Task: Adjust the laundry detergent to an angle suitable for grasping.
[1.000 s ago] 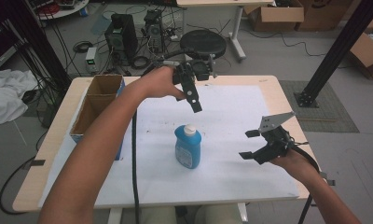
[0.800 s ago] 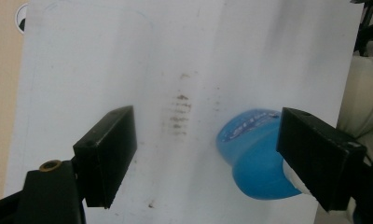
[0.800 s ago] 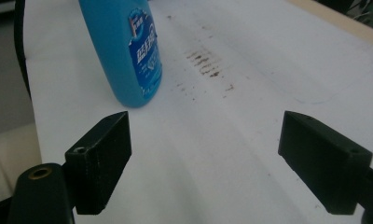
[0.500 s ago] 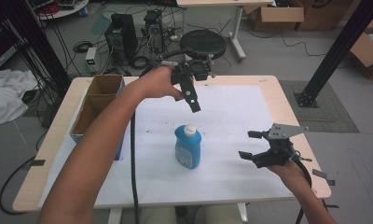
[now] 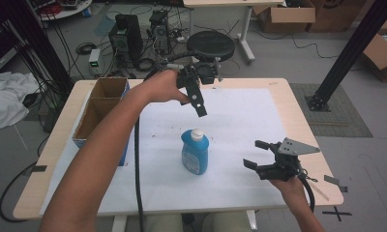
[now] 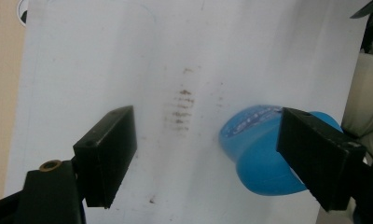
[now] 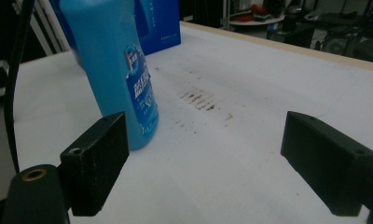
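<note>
At the middle of the white sheet [image 5: 240, 121] stands the blue bottle [image 5: 195, 152], upright; your right gripper [image 5: 253, 153], jaws just opened wide and empty, could topple it if you approach crooked.

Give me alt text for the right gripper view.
An upright blue bottle stands on the white table cover, just beyond the left jaw of the open, empty right tongs. Brown smudges mark the cover beside the bottle.
</note>
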Available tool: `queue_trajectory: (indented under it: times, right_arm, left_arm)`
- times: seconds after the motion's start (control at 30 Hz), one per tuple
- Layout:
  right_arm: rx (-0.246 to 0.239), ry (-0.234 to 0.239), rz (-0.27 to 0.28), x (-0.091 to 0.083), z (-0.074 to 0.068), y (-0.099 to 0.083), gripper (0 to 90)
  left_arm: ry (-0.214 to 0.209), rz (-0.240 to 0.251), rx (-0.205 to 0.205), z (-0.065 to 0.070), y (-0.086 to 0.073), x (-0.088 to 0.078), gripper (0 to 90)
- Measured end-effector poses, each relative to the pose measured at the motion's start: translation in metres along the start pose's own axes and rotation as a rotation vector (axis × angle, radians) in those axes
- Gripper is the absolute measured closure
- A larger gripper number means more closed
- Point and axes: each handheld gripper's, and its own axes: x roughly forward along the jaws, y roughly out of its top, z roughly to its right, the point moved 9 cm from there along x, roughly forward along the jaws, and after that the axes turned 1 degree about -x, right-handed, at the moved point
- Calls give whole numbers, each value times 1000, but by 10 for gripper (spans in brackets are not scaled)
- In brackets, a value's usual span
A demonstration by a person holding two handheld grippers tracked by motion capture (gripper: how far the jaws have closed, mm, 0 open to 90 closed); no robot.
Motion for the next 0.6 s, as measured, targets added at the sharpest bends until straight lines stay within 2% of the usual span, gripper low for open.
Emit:
queue_trajectory:
  times: [0.03, 0.1, 0.17, 0.2, 0.37, 0.6]
  right_arm:
    - [13, -27, 28, 1, -4, -1, 149]
    - [20, -45, 46, 3, -8, -2, 148]
    - [29, -52, 59, 4, -11, -3, 149]
    - [41, -57, 71, 7, -17, -4, 149]
    - [33, -84, 101, 14, -29, -3, 150]
    - [33, -109, 108, 26, -40, -3, 150]
  left_arm:
    - [1, 0, -1, 0, 0, 1, 209]
    - [0, 1, -7, 0, 0, 1, 209]
    - [1, -3, -3, -1, 0, 1, 209]
    - [1, -3, -2, -1, 0, 1, 209]
    - [3, -2, -2, -2, -1, 1, 209]
    - [6, 0, -2, -2, -1, 1, 209]
